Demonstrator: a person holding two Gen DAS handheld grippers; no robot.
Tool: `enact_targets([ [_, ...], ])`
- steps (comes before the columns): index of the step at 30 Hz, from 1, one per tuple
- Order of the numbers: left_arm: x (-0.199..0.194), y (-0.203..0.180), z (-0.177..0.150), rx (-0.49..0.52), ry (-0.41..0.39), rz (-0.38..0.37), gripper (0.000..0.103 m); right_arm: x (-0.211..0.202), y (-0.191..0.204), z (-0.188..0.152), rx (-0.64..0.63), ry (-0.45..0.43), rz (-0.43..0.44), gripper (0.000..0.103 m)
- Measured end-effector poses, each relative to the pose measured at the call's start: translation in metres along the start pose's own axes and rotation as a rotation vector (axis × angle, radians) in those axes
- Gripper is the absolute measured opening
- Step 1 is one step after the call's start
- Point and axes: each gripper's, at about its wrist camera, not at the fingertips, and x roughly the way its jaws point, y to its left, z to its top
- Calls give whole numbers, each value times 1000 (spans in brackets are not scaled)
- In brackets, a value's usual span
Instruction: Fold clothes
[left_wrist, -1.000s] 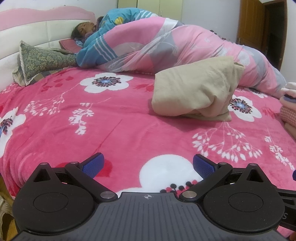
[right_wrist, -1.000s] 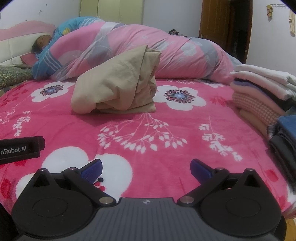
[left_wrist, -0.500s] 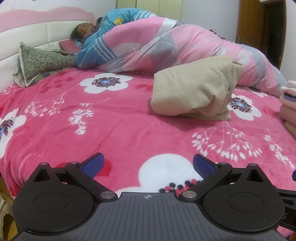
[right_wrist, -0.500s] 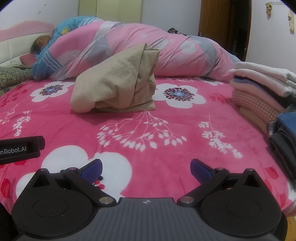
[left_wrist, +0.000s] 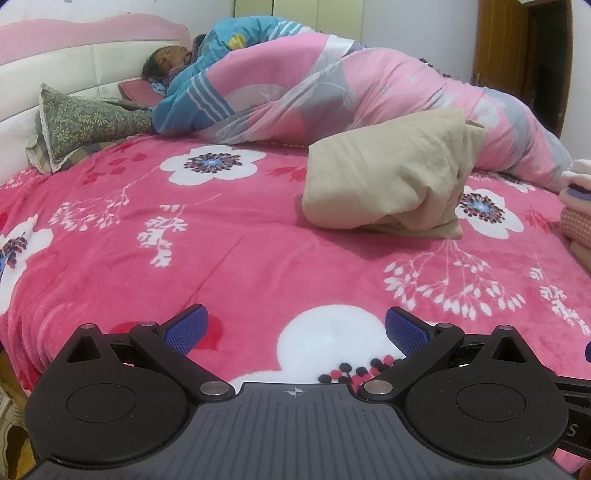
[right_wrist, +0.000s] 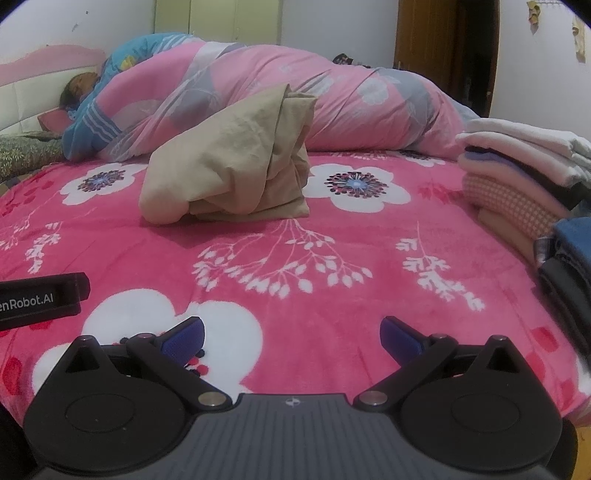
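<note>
Ahead of both tools, on the pink floral fleece bedspread (left_wrist: 258, 258), lay one crumpled beige cotton garment (left_wrist: 388, 177), bunched in a heap with a loose flap tucked beneath it. It lay well apart from the fingertips, ahead and slightly right of the left tool (left_wrist: 294, 326), ahead and slightly left of the right tool (right_wrist: 291, 334).

Left tool: jaws spread wide, nothing between the blue pads (left_wrist: 186, 328). Right tool: likewise spread wide and empty, blue pads (right_wrist: 400, 338) over the bedspread.

To the right of the right tool stood a stack of folded clothes in white, lilac and pink check (right_wrist: 517, 173), with darker folded items nearer the edge. Beyond the garment lay a person under a pink and grey patterned quilt (right_wrist: 332, 99).

Step judged in hand: the reach toward the heap, folding not yet begun. To do it well, each tool would probably need a separate edge or corner instead of the bulk, so the cloth could be lifted, shaken open and laid flat on the bare bedspread between the tools and the heap. Care was advisable not to pinch the fleece beneath or drag cloth onto the quilt.
</note>
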Motion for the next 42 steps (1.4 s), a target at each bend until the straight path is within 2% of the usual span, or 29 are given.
enact_targets([
  [3, 3, 1, -2, -7, -8, -13, 103, 3, -4, -2, 16, 0, 7, 103],
  [10, 17, 10, -11, -21, -52, -178, 103, 18, -23, -12, 71, -32, 80, 103],
  [13, 31, 11, -10, -29, -62, -223, 103, 26, -34, -16, 79, -97, 107, 103],
  [16, 47, 8, 3, -42, -55, -294, 103, 33, -47, -11, 79, -205, 126, 103],
  [18, 56, -1, 18, -18, -69, -332, 103, 37, -56, 1, 74, -265, 120, 103],
  [21, 69, -26, 42, 81, -141, -347, 103, 50, -74, 26, 96, -339, 83, 103],
  [24, 90, -55, 60, 179, -203, -339, 103, 75, -97, 59, 150, -364, 117, 103],
  [27, 116, -85, 75, 274, -250, -313, 96, 107, -118, 93, 217, -380, 183, 103],
  [28, 124, -94, 80, 297, -260, -304, 91, 119, -123, 104, 236, -385, 221, 103],
  [29, 132, -101, 84, 318, -269, -295, 80, 130, -126, 116, 248, -392, 262, 103],
  [32, 153, -115, 97, 339, -273, -282, 56, 169, -123, 156, 245, -411, 391, 101],
  [34, 164, -120, 104, 331, -277, -264, 51, 199, -113, 179, 230, -392, 425, 95],
  [35, 169, -121, 106, 321, -275, -261, 40, 215, -107, 188, 226, -363, 443, 84],
  [36, 173, -121, 108, 306, -262, -258, 33, 230, -102, 196, 223, -333, 461, 60],
  [37, 175, -120, 110, 291, -241, -257, 23, 247, -98, 200, 222, -279, 473, 46],
  [38, 177, -117, 112, 275, -221, -259, 15, 258, -95, 202, 228, -226, 492, 15],
  [39, 174, -110, 111, 253, -206, -278, 13, 257, -95, 195, 240, -207, 514, 10],
  [40, 170, -104, 110, 233, -191, -296, 11, 256, -94, 188, 250, -190, 537, 9],
  [42, 153, -89, 99, 223, -169, -337, 11, 226, -99, 162, 218, -234, 630, 7],
])
